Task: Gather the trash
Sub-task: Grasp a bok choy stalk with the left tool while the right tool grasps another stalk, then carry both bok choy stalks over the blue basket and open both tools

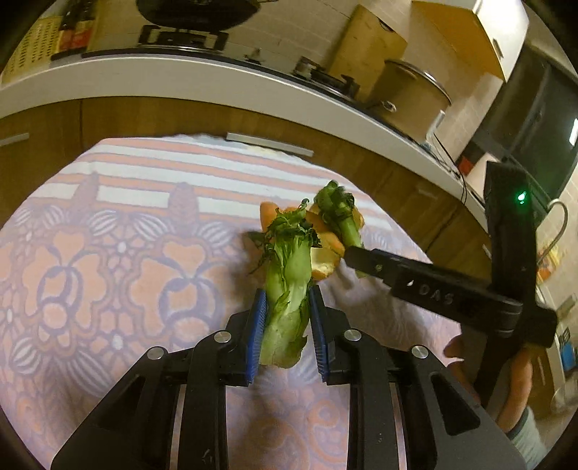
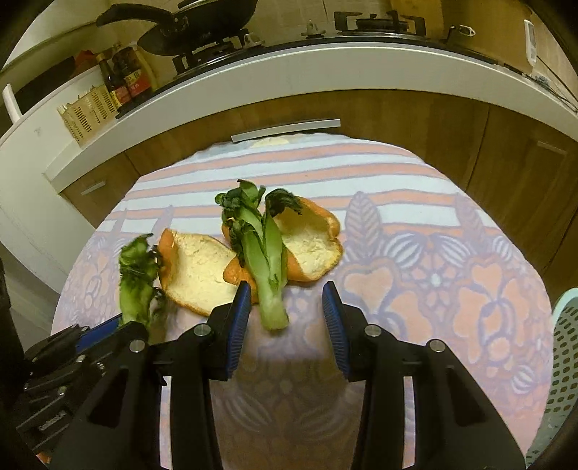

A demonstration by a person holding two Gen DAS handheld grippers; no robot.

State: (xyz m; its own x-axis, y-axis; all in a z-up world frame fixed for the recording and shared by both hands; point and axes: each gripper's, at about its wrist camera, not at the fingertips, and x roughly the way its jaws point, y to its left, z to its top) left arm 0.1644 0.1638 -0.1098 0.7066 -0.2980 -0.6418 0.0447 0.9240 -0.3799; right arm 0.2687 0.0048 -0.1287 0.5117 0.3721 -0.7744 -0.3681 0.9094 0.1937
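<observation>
My left gripper (image 1: pixel 288 336) is shut on a pale green vegetable stalk (image 1: pixel 287 289), its blue pads pressing both sides, leafy end pointing away. The same stalk (image 2: pixel 135 282) shows at the lower left of the right wrist view. My right gripper (image 2: pixel 286 321) stands open over a second green stalk (image 2: pixel 265 267), whose cut end lies between the pads, nearer the left one, untouched. That stalk rests across two orange peels (image 2: pixel 195 267) (image 2: pixel 314 246) on the patterned tablecloth (image 2: pixel 433 274). One black finger (image 1: pixel 379 265) of the right gripper reaches in beside the peels (image 1: pixel 325 253).
A light blue perforated basket (image 2: pixel 563 361) stands at the table's right edge. Behind the table runs a wooden cupboard front (image 2: pixel 397 119) under a white counter with a hob, a black pan (image 2: pixel 195 21) and sauce bottles (image 2: pixel 126 76). A hand (image 1: pixel 520 383) holds the right gripper.
</observation>
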